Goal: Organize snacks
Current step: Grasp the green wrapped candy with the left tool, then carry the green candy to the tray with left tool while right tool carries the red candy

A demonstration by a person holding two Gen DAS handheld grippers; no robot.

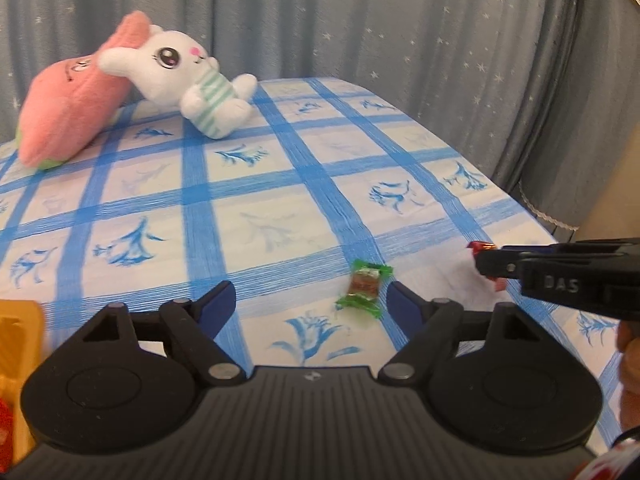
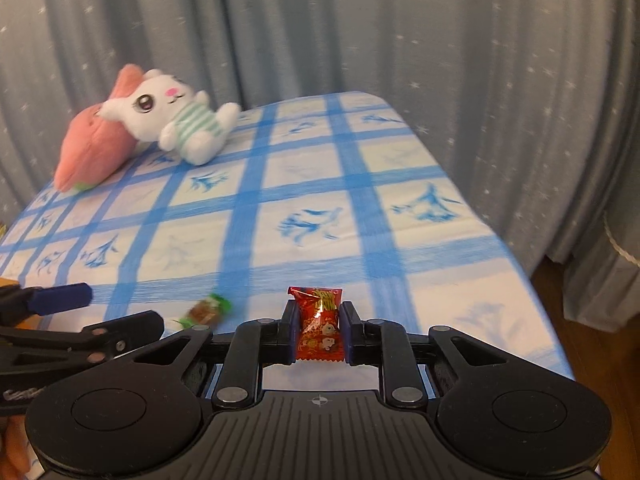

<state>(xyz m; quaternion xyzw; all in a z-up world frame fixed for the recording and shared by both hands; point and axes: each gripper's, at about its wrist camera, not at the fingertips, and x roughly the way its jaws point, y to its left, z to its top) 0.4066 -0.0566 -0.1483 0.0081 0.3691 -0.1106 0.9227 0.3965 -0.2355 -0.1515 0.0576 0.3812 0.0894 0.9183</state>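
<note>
R gripper (image 2: 319, 330) clamped on red candy (image 2: 320, 326), L gripper (image 1: 310, 300) jaws apart w/ green candy (image 1: 363, 289) near its right finger; wrappers prob light, crinkly, slippery, so pinch mid-body

- A grey-blue curtain (image 1: 360, 20) sprinkled with small white stars hangs in deep folds across the whole back of the room, from 9 through 12 to 3 o'clock.
- A surface draped in a white cloth with a blue check and leaf print (image 2: 312, 216) fills the middle ground.
- At 10 o'clock on the cloth, a white plush rabbit (image 1: 188, 76) leans on a pink plush cushion (image 1: 68, 112).
- A strip of lace trim (image 1: 548, 216) edges fabric at 3 o'clock.
- Brown wooden floor (image 2: 592, 344) shows at 4 o'clock.
- Light is soft and even.
</note>
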